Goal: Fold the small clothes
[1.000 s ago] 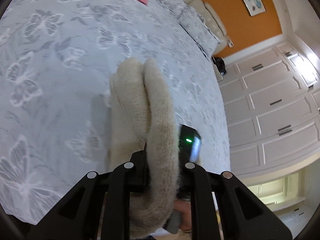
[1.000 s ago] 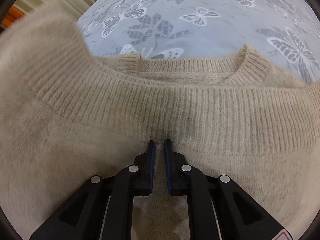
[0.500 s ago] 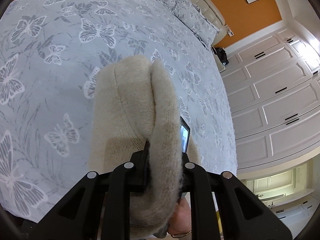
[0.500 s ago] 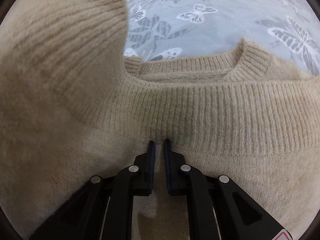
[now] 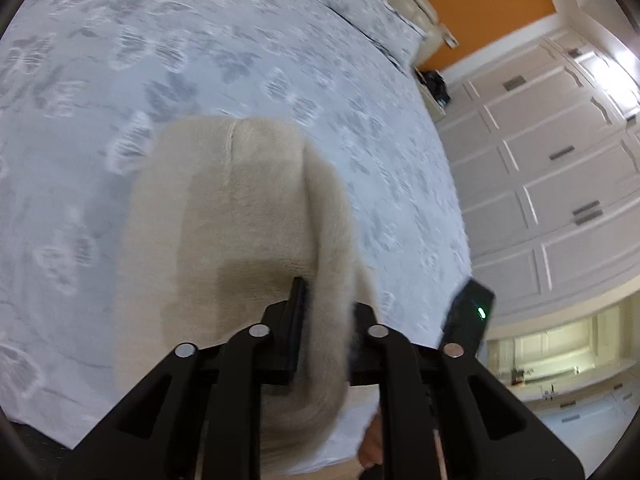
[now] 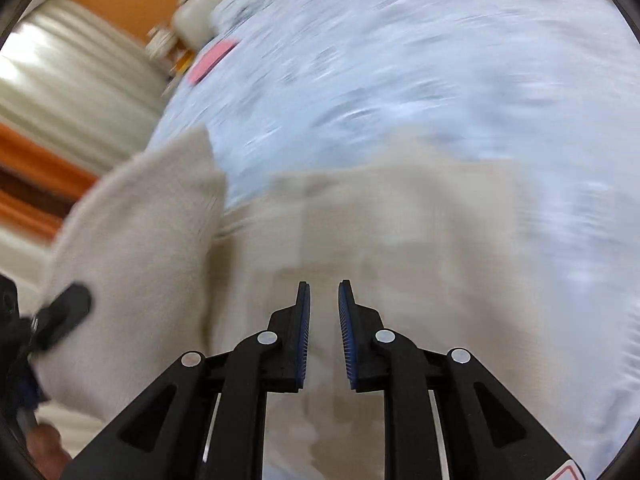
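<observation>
Sweater (image 5: 240,216) is the thing being folded, a soft cream one, and it lies on the bed (image 5: 120,60) with the butterfly cover. In the left wrist view it fills the middle and runs down to 6 o'clock. The left gripper (image 5: 324,316) is pinching a thick fold of the sweater, and that fold stands up between its two black fingers. In the right wrist view the same raised flap shows at about 9 o'clock, with the rest of the sweater spread flat from the middle over to 3 o'clock. The right gripper (image 6: 324,320) is a little spread, with nothing between its blue pads (image 6: 304,340). It hangs just above the flat part. A pink thing (image 6: 212,60) lies far off at 11 o'clock.

I think the step is bringing one side of the sweater over the flat part. The pictures are blurry, so the fine edges are hard to see. Next, the left gripper needs to lay the flap down flat and even, then let go. The right gripper could press the flat part so it does not slide.
</observation>
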The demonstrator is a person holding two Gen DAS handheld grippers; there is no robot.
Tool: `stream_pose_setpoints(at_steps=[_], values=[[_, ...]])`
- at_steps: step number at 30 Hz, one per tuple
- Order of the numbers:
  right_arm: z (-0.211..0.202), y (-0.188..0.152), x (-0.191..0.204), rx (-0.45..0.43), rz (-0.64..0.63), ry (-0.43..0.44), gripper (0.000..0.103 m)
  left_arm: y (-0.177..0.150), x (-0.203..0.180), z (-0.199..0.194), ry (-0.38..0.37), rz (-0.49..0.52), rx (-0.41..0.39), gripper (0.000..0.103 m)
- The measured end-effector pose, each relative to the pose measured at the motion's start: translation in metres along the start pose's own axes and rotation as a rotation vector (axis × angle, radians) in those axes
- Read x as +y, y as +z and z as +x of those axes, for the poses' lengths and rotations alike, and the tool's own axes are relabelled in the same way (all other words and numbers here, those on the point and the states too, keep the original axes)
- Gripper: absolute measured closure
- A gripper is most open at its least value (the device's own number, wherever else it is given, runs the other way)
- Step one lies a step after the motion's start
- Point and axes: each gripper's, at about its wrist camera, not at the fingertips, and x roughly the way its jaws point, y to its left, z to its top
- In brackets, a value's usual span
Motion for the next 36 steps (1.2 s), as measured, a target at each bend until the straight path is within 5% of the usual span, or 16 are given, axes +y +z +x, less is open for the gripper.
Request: stream_pose_setpoints(at_steps=[6, 9, 11, 13, 20, 25, 29, 30, 31, 32, 36], values=[[-0.058, -0.036, -0.068, -0.029, 0.084, -0.071, 0.081, -0.031, -0.038, 0.069, 0.072, 0.066, 0.099, 0.083], [-0.06, -0.039, -0.065, -0.009, 0.095, -0.038, 0.062, -0.05, -0.031, 0.074, 0.031, -0.018, 0.126, 0.074], [-0.067, -0.039, -0.052, -0.014, 0.075, 0.02, 0.048, -0.061, -0.029, 0.056, 0.018, 0.0, 0.082, 0.045], [-0.067, -0.035, -0.034, -0.018, 0.05, 0.074, 0.026, -0.069, -0.026, 0.033, 0.046, 0.055, 0.032, 0.038], [-0.005, -0.009, 0.039, 0.119, -0.085, 0.076, 0.02, -0.079, 0.023, -0.044, 0.216, 0.174, -0.027, 0.032], [0.039, -0.02, 0.057, 0.242, -0.036, 0.078, 0.02, -0.085, 0.054, -0.069, 0.234, 0.128, -0.027, 0.031], [0.031, -0.037, 0.083, 0.223, -0.038, 0.159, 0.02, -0.09, 0.069, -0.078, 0.218, 0.115, -0.017, 0.03], [0.033, -0.039, 0.088, 0.225, -0.051, 0.169, 0.025, -0.091, 0.071, -0.079, 0.215, 0.117, -0.016, 0.03], [0.037, -0.043, 0.093, 0.234, -0.064, 0.175, 0.066, -0.092, 0.073, -0.08, 0.214, 0.117, -0.014, 0.03], [0.042, -0.047, 0.1, 0.25, -0.096, 0.166, 0.092, -0.093, 0.075, -0.08, 0.208, 0.117, -0.008, 0.03], [-0.003, -0.033, 0.115, 0.08, -0.193, 0.113, 0.091, -0.096, 0.077, -0.092, 0.18, 0.1, -0.014, 0.03]])
